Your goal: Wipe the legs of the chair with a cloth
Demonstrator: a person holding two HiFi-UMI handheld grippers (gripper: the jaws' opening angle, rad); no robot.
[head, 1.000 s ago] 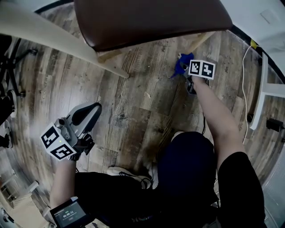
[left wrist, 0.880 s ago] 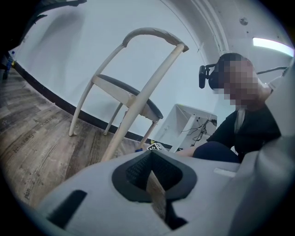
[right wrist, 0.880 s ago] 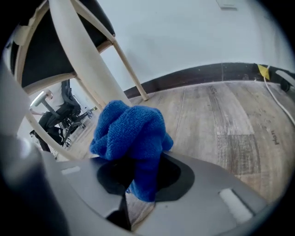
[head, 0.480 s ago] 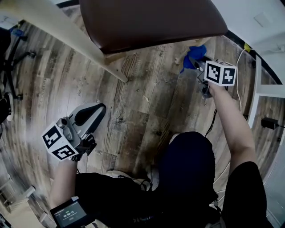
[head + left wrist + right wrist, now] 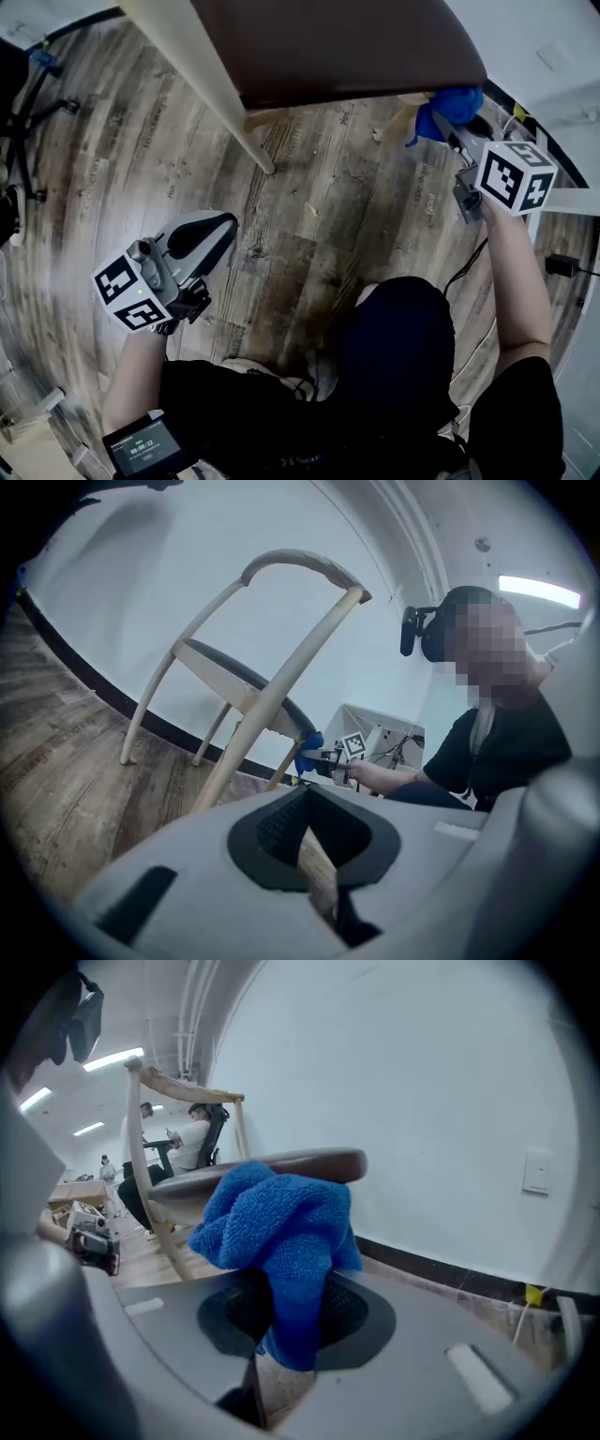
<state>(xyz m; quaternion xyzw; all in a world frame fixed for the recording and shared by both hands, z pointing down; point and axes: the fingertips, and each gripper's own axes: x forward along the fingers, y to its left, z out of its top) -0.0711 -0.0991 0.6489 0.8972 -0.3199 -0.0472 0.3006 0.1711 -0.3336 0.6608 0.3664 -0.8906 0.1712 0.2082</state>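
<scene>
The left gripper [image 5: 202, 239] is at 8 o'clock in the head view, above the wood floor [image 5: 309, 206]. Its jaws are closed together with nothing between them. The chair [image 5: 347, 42] is at 12 o'clock and has a brown seat and pale wooden legs. The right gripper [image 5: 450, 127] is at 2 o'clock with its jaws clamped on the blue cloth [image 5: 452, 105]. The cloth is bunched beside a chair leg [image 5: 398, 117] at 1 o'clock, just under the seat edge.

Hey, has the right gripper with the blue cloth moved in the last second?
Yes. The right gripper and its blue cloth have climbed away from the floor toward the chair seat; the cloth now sits right at the seat's edge.
</scene>
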